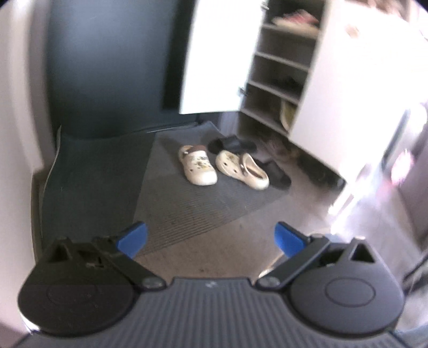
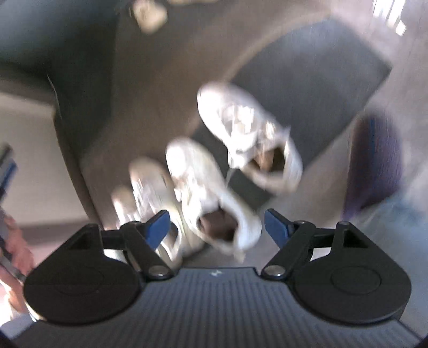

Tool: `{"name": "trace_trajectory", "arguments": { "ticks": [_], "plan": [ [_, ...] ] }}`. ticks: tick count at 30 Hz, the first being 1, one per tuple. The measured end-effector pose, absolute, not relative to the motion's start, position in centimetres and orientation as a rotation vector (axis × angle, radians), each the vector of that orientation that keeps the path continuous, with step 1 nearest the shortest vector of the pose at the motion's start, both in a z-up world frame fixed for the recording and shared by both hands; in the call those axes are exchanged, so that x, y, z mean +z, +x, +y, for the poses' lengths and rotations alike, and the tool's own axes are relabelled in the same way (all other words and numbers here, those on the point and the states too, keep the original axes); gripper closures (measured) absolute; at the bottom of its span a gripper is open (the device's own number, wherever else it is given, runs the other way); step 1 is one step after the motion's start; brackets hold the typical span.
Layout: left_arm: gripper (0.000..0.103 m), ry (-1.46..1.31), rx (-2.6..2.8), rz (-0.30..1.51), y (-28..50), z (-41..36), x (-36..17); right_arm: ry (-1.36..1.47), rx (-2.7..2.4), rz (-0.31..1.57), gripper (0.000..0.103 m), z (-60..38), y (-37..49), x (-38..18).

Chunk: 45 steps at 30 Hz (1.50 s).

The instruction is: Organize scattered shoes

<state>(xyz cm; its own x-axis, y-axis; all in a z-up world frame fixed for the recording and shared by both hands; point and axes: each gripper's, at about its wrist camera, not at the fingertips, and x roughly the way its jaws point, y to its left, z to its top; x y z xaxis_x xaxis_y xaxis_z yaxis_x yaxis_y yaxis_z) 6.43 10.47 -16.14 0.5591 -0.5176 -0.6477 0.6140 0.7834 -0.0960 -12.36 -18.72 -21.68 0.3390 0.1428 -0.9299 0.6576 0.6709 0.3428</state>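
Two cream clogs [image 1: 222, 167] on mat [image 1: 187, 211]

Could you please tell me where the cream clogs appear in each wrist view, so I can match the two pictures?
Left wrist: cream clogs at centre, on the grey mat.
Right wrist: probably the blurred pale shape at the top edge.
Shared landmark: the grey mat.

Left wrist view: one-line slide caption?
Open left tongs facing cream clogs and black slides on a grey mat beside an open shoe cabinet.
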Motion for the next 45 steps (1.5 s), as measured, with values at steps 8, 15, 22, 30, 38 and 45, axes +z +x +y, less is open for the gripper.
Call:
{"name": "trace_trajectory", "arguments": {
  "ticks": [8,15,22,30,38,45],
  "plan": [
    [0.001,0.601,-0.980,0.754,1.8,-5.2,-24.6,1.001,-0.419,1.120,0.024,-28.5,-11.3,-29.2],
    [0.006,0.734,-1.158,0.759,-1.5,-12.8,-35.5,1.468,-0.488,1.020,0.037,-32.7,-15.9,-46.0],
    [0.008,0.767,-1.231,0.781,-1.7,-14.4,-39.5,1.596,-0.545,0.982,0.052,-34.3,-16.6,-52.0],
    [0.008,0.778,-1.292,0.772,-1.9,-14.3,-39.4,1.667,-0.476,0.980,0.083,-33.8,-14.9,-55.0],
    [0.008,0.744,-1.250,0.840,-1.6,-11.6,-39.0,1.640,-0.355,0.760,0.099,-33.3,-16.5,-52.6],
    [0.007,0.669,-1.174,0.857,-0.5,-6.7,-36.6,1.223,-0.181,0.941,0.099,-29.6,-15.3,-45.8]
  ]
}}
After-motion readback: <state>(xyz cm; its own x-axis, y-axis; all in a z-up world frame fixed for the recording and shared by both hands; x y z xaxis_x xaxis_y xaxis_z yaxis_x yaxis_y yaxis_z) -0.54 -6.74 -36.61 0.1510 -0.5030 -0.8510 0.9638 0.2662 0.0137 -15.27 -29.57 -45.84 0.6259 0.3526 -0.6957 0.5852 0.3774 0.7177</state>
